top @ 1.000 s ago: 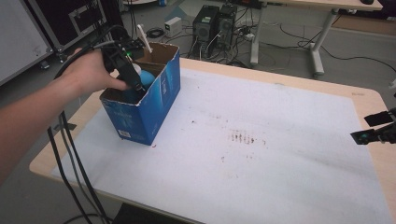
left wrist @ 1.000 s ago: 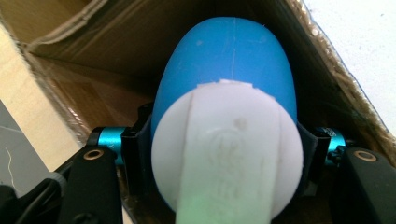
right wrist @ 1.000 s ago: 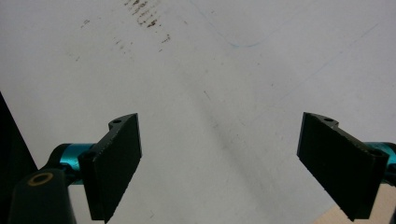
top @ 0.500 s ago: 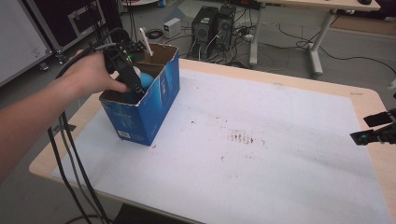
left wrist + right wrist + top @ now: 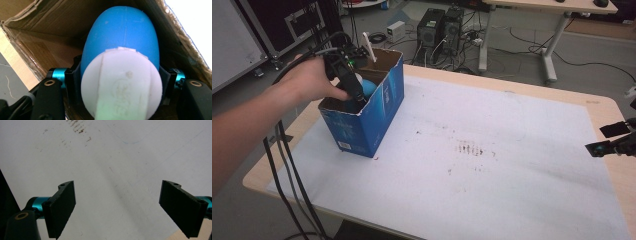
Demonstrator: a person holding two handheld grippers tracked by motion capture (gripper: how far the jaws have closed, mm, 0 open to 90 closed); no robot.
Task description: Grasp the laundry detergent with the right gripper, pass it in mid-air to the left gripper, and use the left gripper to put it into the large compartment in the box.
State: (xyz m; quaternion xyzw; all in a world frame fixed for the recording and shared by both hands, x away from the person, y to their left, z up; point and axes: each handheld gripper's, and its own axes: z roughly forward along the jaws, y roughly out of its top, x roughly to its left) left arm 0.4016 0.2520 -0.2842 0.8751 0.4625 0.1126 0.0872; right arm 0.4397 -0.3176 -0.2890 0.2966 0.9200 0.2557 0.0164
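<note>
Left hand-held gripper (image 5: 354,95) is down inside the blue cardboard box (image 5: 377,117), clamped on a blue egg-shaped thing (image 5: 122,42) with a white cap (image 5: 121,85). I'd lift straight up, clear of the box walls. Right hand-held gripper (image 5: 117,205) sits wide apart, holding nothing, over the surface (image 5: 120,157).

Blue box (image 5: 382,107), blue/white obj (image 5: 120,50), egg-like?
</note>
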